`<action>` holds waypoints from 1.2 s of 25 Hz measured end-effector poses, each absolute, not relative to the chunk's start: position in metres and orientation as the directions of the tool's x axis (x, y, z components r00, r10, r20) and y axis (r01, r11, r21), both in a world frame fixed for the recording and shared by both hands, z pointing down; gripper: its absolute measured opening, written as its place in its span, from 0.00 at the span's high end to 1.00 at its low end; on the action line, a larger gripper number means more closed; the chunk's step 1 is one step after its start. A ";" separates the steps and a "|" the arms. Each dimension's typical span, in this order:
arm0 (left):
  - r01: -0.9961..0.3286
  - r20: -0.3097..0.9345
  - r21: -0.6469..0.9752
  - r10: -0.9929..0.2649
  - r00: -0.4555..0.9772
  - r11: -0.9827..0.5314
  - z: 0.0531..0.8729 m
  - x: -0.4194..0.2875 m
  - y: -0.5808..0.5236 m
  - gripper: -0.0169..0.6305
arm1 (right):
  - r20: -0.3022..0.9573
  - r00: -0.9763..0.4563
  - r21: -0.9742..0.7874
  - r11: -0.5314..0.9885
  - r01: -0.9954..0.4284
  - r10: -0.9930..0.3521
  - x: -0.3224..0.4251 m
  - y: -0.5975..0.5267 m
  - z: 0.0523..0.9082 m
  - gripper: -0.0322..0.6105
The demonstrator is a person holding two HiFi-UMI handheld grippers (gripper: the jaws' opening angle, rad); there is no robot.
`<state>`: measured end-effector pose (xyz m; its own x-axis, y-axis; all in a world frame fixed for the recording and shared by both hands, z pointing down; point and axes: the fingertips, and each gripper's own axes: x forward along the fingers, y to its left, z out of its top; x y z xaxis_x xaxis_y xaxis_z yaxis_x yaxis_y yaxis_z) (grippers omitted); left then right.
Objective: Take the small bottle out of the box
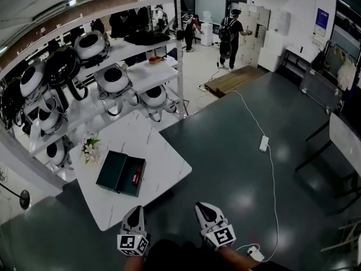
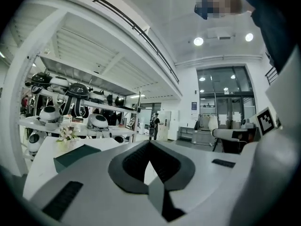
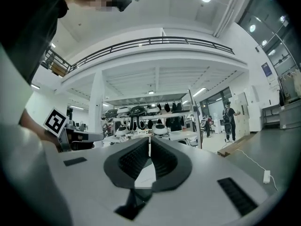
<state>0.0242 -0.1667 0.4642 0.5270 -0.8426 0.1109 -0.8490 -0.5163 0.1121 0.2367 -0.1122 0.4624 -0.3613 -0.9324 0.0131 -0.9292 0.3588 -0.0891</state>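
A dark green box [image 1: 115, 171] lies open on the white marble table [image 1: 163, 151], well ahead of both grippers. Inside its right half lies a small red bottle [image 1: 136, 177]. At the bottom of the head view, off the table's near edge, my left gripper [image 1: 135, 210] and right gripper [image 1: 202, 207] are held side by side above the dark floor. In the left gripper view the left gripper [image 2: 149, 143] has its jaws together with nothing in them, and the box [image 2: 75, 155] shows low on the left. My right gripper [image 3: 149, 139] is likewise shut and empty.
A small bunch of flowers [image 1: 89, 147] stands on the table beside the box. White shelves [image 1: 141, 75] with several rounded helmets run behind the table. A power strip [image 1: 263, 144] and its cable lie on the floor to the right. A person [image 1: 230, 35] stands far back.
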 end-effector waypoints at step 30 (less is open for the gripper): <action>-0.835 0.718 0.181 -0.510 0.473 -0.520 0.617 -0.023 -0.420 0.74 | 0.198 -0.578 -0.082 0.575 -0.814 -0.791 0.207 -0.445 0.515 0.89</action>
